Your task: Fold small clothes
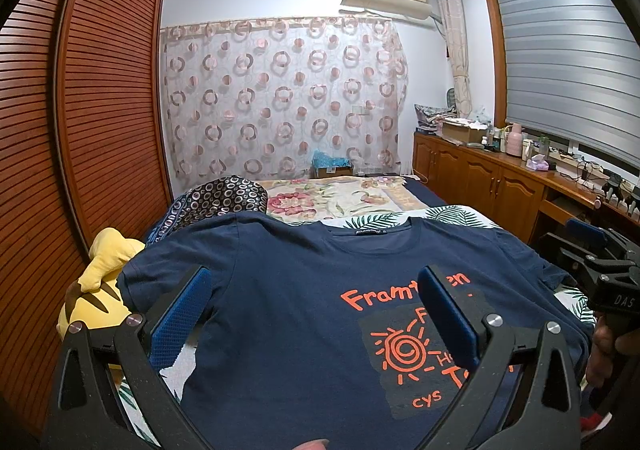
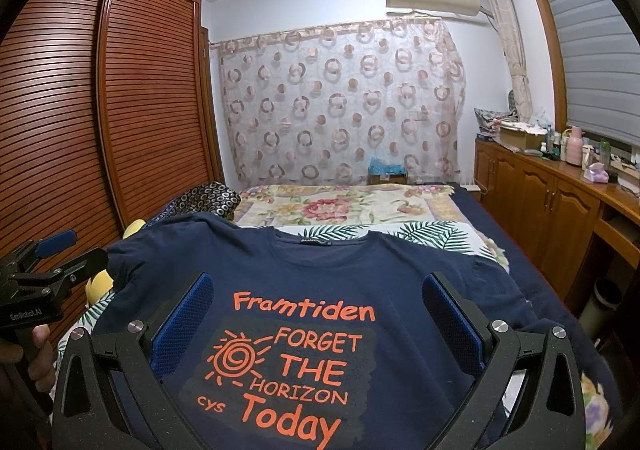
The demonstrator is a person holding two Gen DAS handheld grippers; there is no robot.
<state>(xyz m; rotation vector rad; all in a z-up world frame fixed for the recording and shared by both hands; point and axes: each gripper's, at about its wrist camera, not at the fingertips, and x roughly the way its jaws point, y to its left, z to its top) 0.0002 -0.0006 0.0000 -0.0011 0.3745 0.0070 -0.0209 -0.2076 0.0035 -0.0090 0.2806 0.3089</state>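
Navy T-shirt (image 2: 304, 270) lies flat, front side up, on the bed (image 2: 460, 206), collar at the far end, orange print reading "Framtiden / FORGET THE HORIZON / Today".

Right gripper (image 2: 318, 326): jaws wide apart, empty, poised above the shirt's chest with the print showing between the blue pads (image 2: 184, 326).

Left gripper (image 1: 316, 314): jaws likewise spread wide, nothing held, over the shirt's left half; sun motif sits just inside its right finger.

Yellow plush toy (image 1: 96, 290) lies left of the left gripper, beside the shirt's sleeve. Floral blanket (image 2: 340, 206) lies beyond the collar.
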